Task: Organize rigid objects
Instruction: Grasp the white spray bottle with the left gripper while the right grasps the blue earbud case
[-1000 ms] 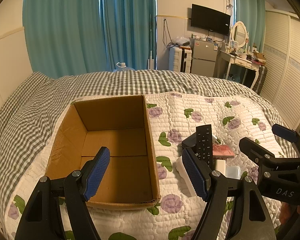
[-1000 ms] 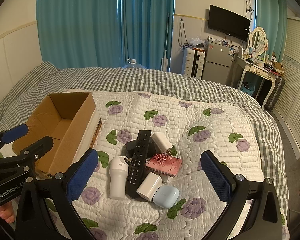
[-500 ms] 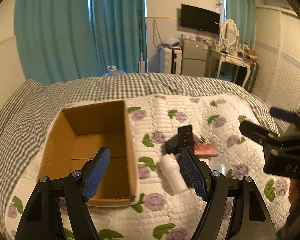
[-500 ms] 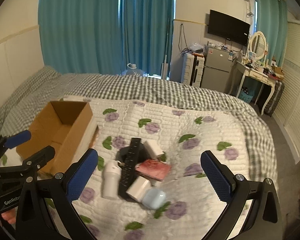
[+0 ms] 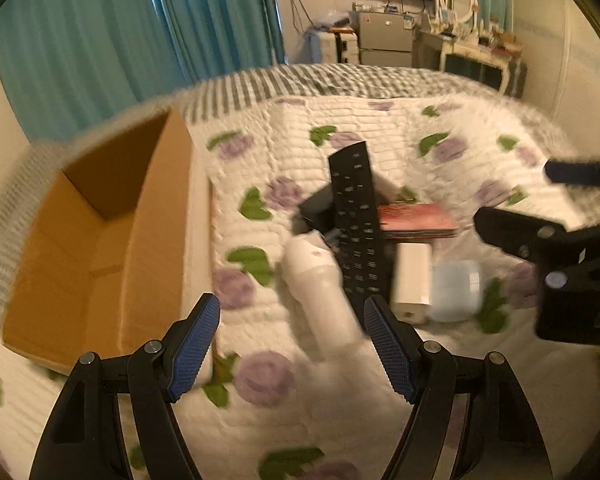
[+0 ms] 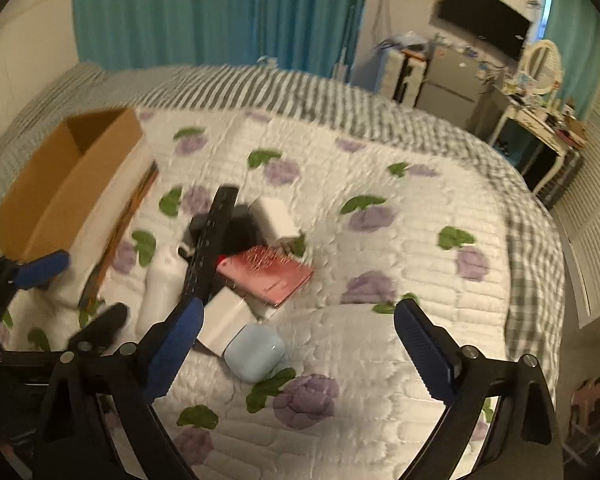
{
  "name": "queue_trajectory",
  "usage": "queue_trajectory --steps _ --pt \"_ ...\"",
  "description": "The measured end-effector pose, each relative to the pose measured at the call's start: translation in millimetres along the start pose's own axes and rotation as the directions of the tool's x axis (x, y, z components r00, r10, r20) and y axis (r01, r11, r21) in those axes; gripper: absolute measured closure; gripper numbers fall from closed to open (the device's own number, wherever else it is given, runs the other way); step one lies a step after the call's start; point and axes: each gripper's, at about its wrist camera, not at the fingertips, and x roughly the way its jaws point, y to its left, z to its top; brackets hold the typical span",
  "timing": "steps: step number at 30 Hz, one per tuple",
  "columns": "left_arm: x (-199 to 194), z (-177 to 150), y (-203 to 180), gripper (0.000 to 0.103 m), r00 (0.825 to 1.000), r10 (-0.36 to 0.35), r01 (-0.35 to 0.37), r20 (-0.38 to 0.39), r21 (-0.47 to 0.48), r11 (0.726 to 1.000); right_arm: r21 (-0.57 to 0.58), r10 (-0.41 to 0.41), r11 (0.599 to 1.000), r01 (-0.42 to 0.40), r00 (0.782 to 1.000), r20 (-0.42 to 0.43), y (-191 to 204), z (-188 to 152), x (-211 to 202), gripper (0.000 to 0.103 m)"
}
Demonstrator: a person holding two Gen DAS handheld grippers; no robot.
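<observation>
Both sets of fingers stand spread with nothing between them: on the left gripper (image 5: 292, 340) we see the blue pads wide apart above the quilt, and on the right gripper (image 6: 298, 338) the jaws are wide too but closing at this moment, with no object between the pads. We find the task objects heaped in one pile on the bed (image 6: 380, 240), on a white quilt printed with purple flowers and green leaves. A black remote control (image 5: 356, 232) lies on top of the pile, slanting across it. A white bottle (image 5: 320, 284) lies on its side just beside the remote, nearest the left gripper. A red booklet (image 6: 268, 276) rests against the remote on its other side, and a white box (image 6: 274, 220) sits behind it. Nearer the right gripper we note a second white box (image 5: 412, 276) touching a pale blue case (image 6: 254, 352), which lies close to that gripper's left pad. A black object under the remote is too blurred for us to identify. An open cardboard box (image 5: 100, 240) stands on the bed well to the left of the pile; the part of its inside that we see is bare. Each gripper appears at the edge of the other's view.
</observation>
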Motion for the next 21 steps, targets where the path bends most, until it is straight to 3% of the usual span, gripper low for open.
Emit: queue_trajectory --steps 3,4,6,7,10,15,19,21 --pt "8 -1 -10 0.025 0.998 0.064 -0.064 0.000 0.049 0.997 -0.027 -0.004 1.000 0.003 1.000 -0.025 0 1 11 0.007" --pt "8 -1 -12 0.025 0.999 0.053 -0.053 -0.007 0.048 0.997 -0.030 -0.004 1.000 0.003 0.999 -0.032 0 2 15 0.007" --pt "10 -4 -14 0.025 0.997 -0.062 0.063 -0.047 0.018 0.998 -0.028 0.002 1.000 -0.004 0.999 -0.049 -2 3 21 0.007" --pt "9 -6 -17 0.025 0.995 -0.087 0.088 -0.051 0.010 0.996 -0.023 0.005 1.000 -0.006 0.999 -0.051 -3 2 22 0.007" --pt "15 -9 -29 0.027 0.997 -0.062 0.065 -0.052 0.065 0.996 -0.002 0.012 1.000 -0.012 0.999 -0.050 -8 0 21 0.007" --pt "40 -8 -7 0.028 0.989 -0.096 0.093 -0.110 -0.036 0.995 -0.009 0.014 1.000 -0.015 0.998 -0.057 -6 -2 22 0.007" --pt "52 -10 -3 0.028 0.984 -0.121 0.118 -0.132 -0.031 0.993 -0.056 0.020 0.998 -0.025 0.996 -0.091 3 -5 31 0.007" --pt "57 -8 -3 0.029 0.982 -0.129 0.126 -0.136 -0.028 0.992 -0.093 0.012 0.995 -0.023 0.993 -0.121 10 -7 38 0.013"
